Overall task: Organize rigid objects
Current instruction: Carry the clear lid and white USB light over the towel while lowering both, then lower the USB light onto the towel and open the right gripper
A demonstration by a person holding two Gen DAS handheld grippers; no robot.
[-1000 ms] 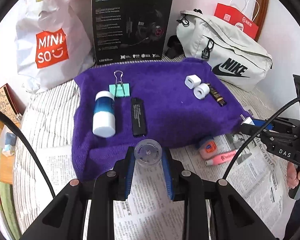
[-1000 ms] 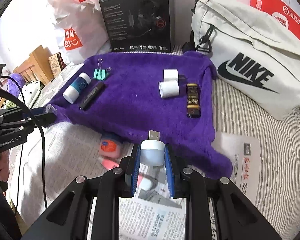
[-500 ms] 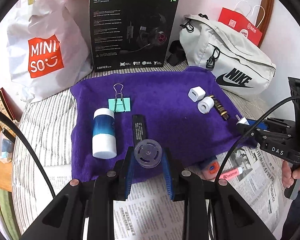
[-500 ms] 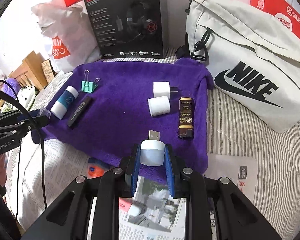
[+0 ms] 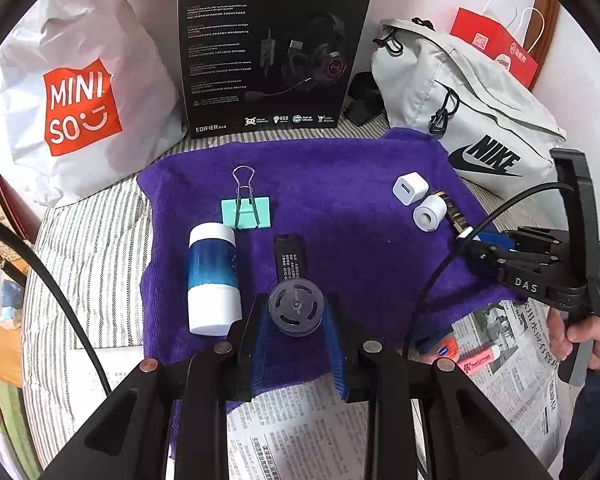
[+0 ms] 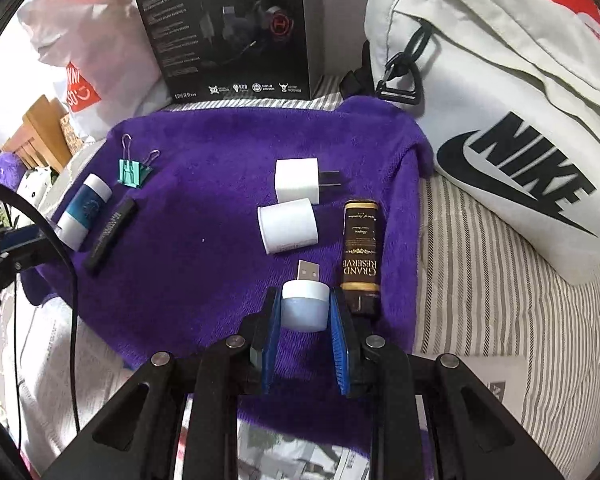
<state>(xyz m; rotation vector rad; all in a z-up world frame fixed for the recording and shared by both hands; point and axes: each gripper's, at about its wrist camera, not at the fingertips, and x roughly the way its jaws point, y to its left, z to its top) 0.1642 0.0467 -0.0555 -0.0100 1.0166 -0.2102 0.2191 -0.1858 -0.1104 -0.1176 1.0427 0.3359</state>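
My left gripper (image 5: 296,314) is shut on a small clear plastic spool (image 5: 296,307), held over the near edge of the purple towel (image 5: 340,184). My right gripper (image 6: 305,312) is shut on a white USB night light (image 6: 305,304), its metal plug pointing forward, just beside the dark Grand Reserve bottle (image 6: 361,254). On the towel lie a blue-and-white bottle (image 5: 212,278), a black flat stick (image 5: 289,258), a green binder clip (image 5: 246,210), a white charger cube (image 6: 298,180) and a white cylinder (image 6: 288,225). The right gripper (image 5: 466,238) also shows at the left wrist view's right side.
A black headset box (image 5: 272,48), a white Miniso bag (image 5: 80,96) and a grey Nike bag (image 5: 472,128) stand behind the towel. Newspaper (image 5: 296,432) covers the striped bedding in front; an orange tin (image 5: 442,348) and a pink eraser (image 5: 478,362) lie on it.
Both grippers have moved forward over the towel with their objects still gripped. The right one has come up beside the dark bottle; the left one now hovers near the black stick.
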